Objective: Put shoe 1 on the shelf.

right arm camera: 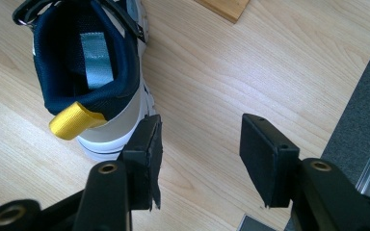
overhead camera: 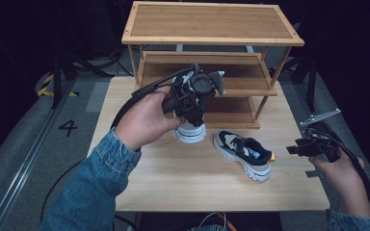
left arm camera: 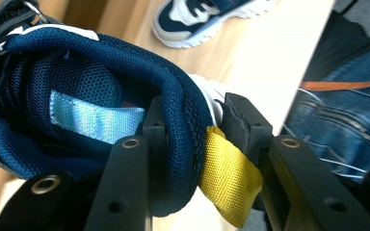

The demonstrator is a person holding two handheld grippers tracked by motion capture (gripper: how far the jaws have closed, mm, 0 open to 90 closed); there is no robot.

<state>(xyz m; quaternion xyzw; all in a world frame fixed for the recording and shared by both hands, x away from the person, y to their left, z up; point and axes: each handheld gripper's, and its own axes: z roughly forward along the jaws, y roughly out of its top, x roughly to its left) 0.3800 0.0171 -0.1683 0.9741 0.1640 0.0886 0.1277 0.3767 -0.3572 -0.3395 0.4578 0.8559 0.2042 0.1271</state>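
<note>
Denim sleeves frame the near edge of the high view, and from them the two hands reach over the tabletop (overhead camera: 173,187), a pale wood-grain board. The left gripper (overhead camera: 192,113) pinches the padded heel collar of a navy mesh shoe (left arm camera: 91,96), one jaw inside the opening and one outside beside the yellow woven heel loop (left arm camera: 229,175); this shoe hangs heel-up, its long axis near vertical and its white toe end pointing down at the tabletop. Just to its right lies the second shoe (overhead camera: 243,154), flat on its thick white ridged sole, its long axis running diagonally, with the toe toward the rack and the heel with its own yellow loop toward the near right corner. The right gripper (overhead camera: 301,149) hovers by that heel at the right edge, its jaws spread with nothing between them, its flat black pads square-edged. Beyond the shoes stands a three-tier bamboo shoe rack (overhead camera: 212,21) with slatted shelves. Grey floor and dark surroundings lie around the tabletop.
</note>
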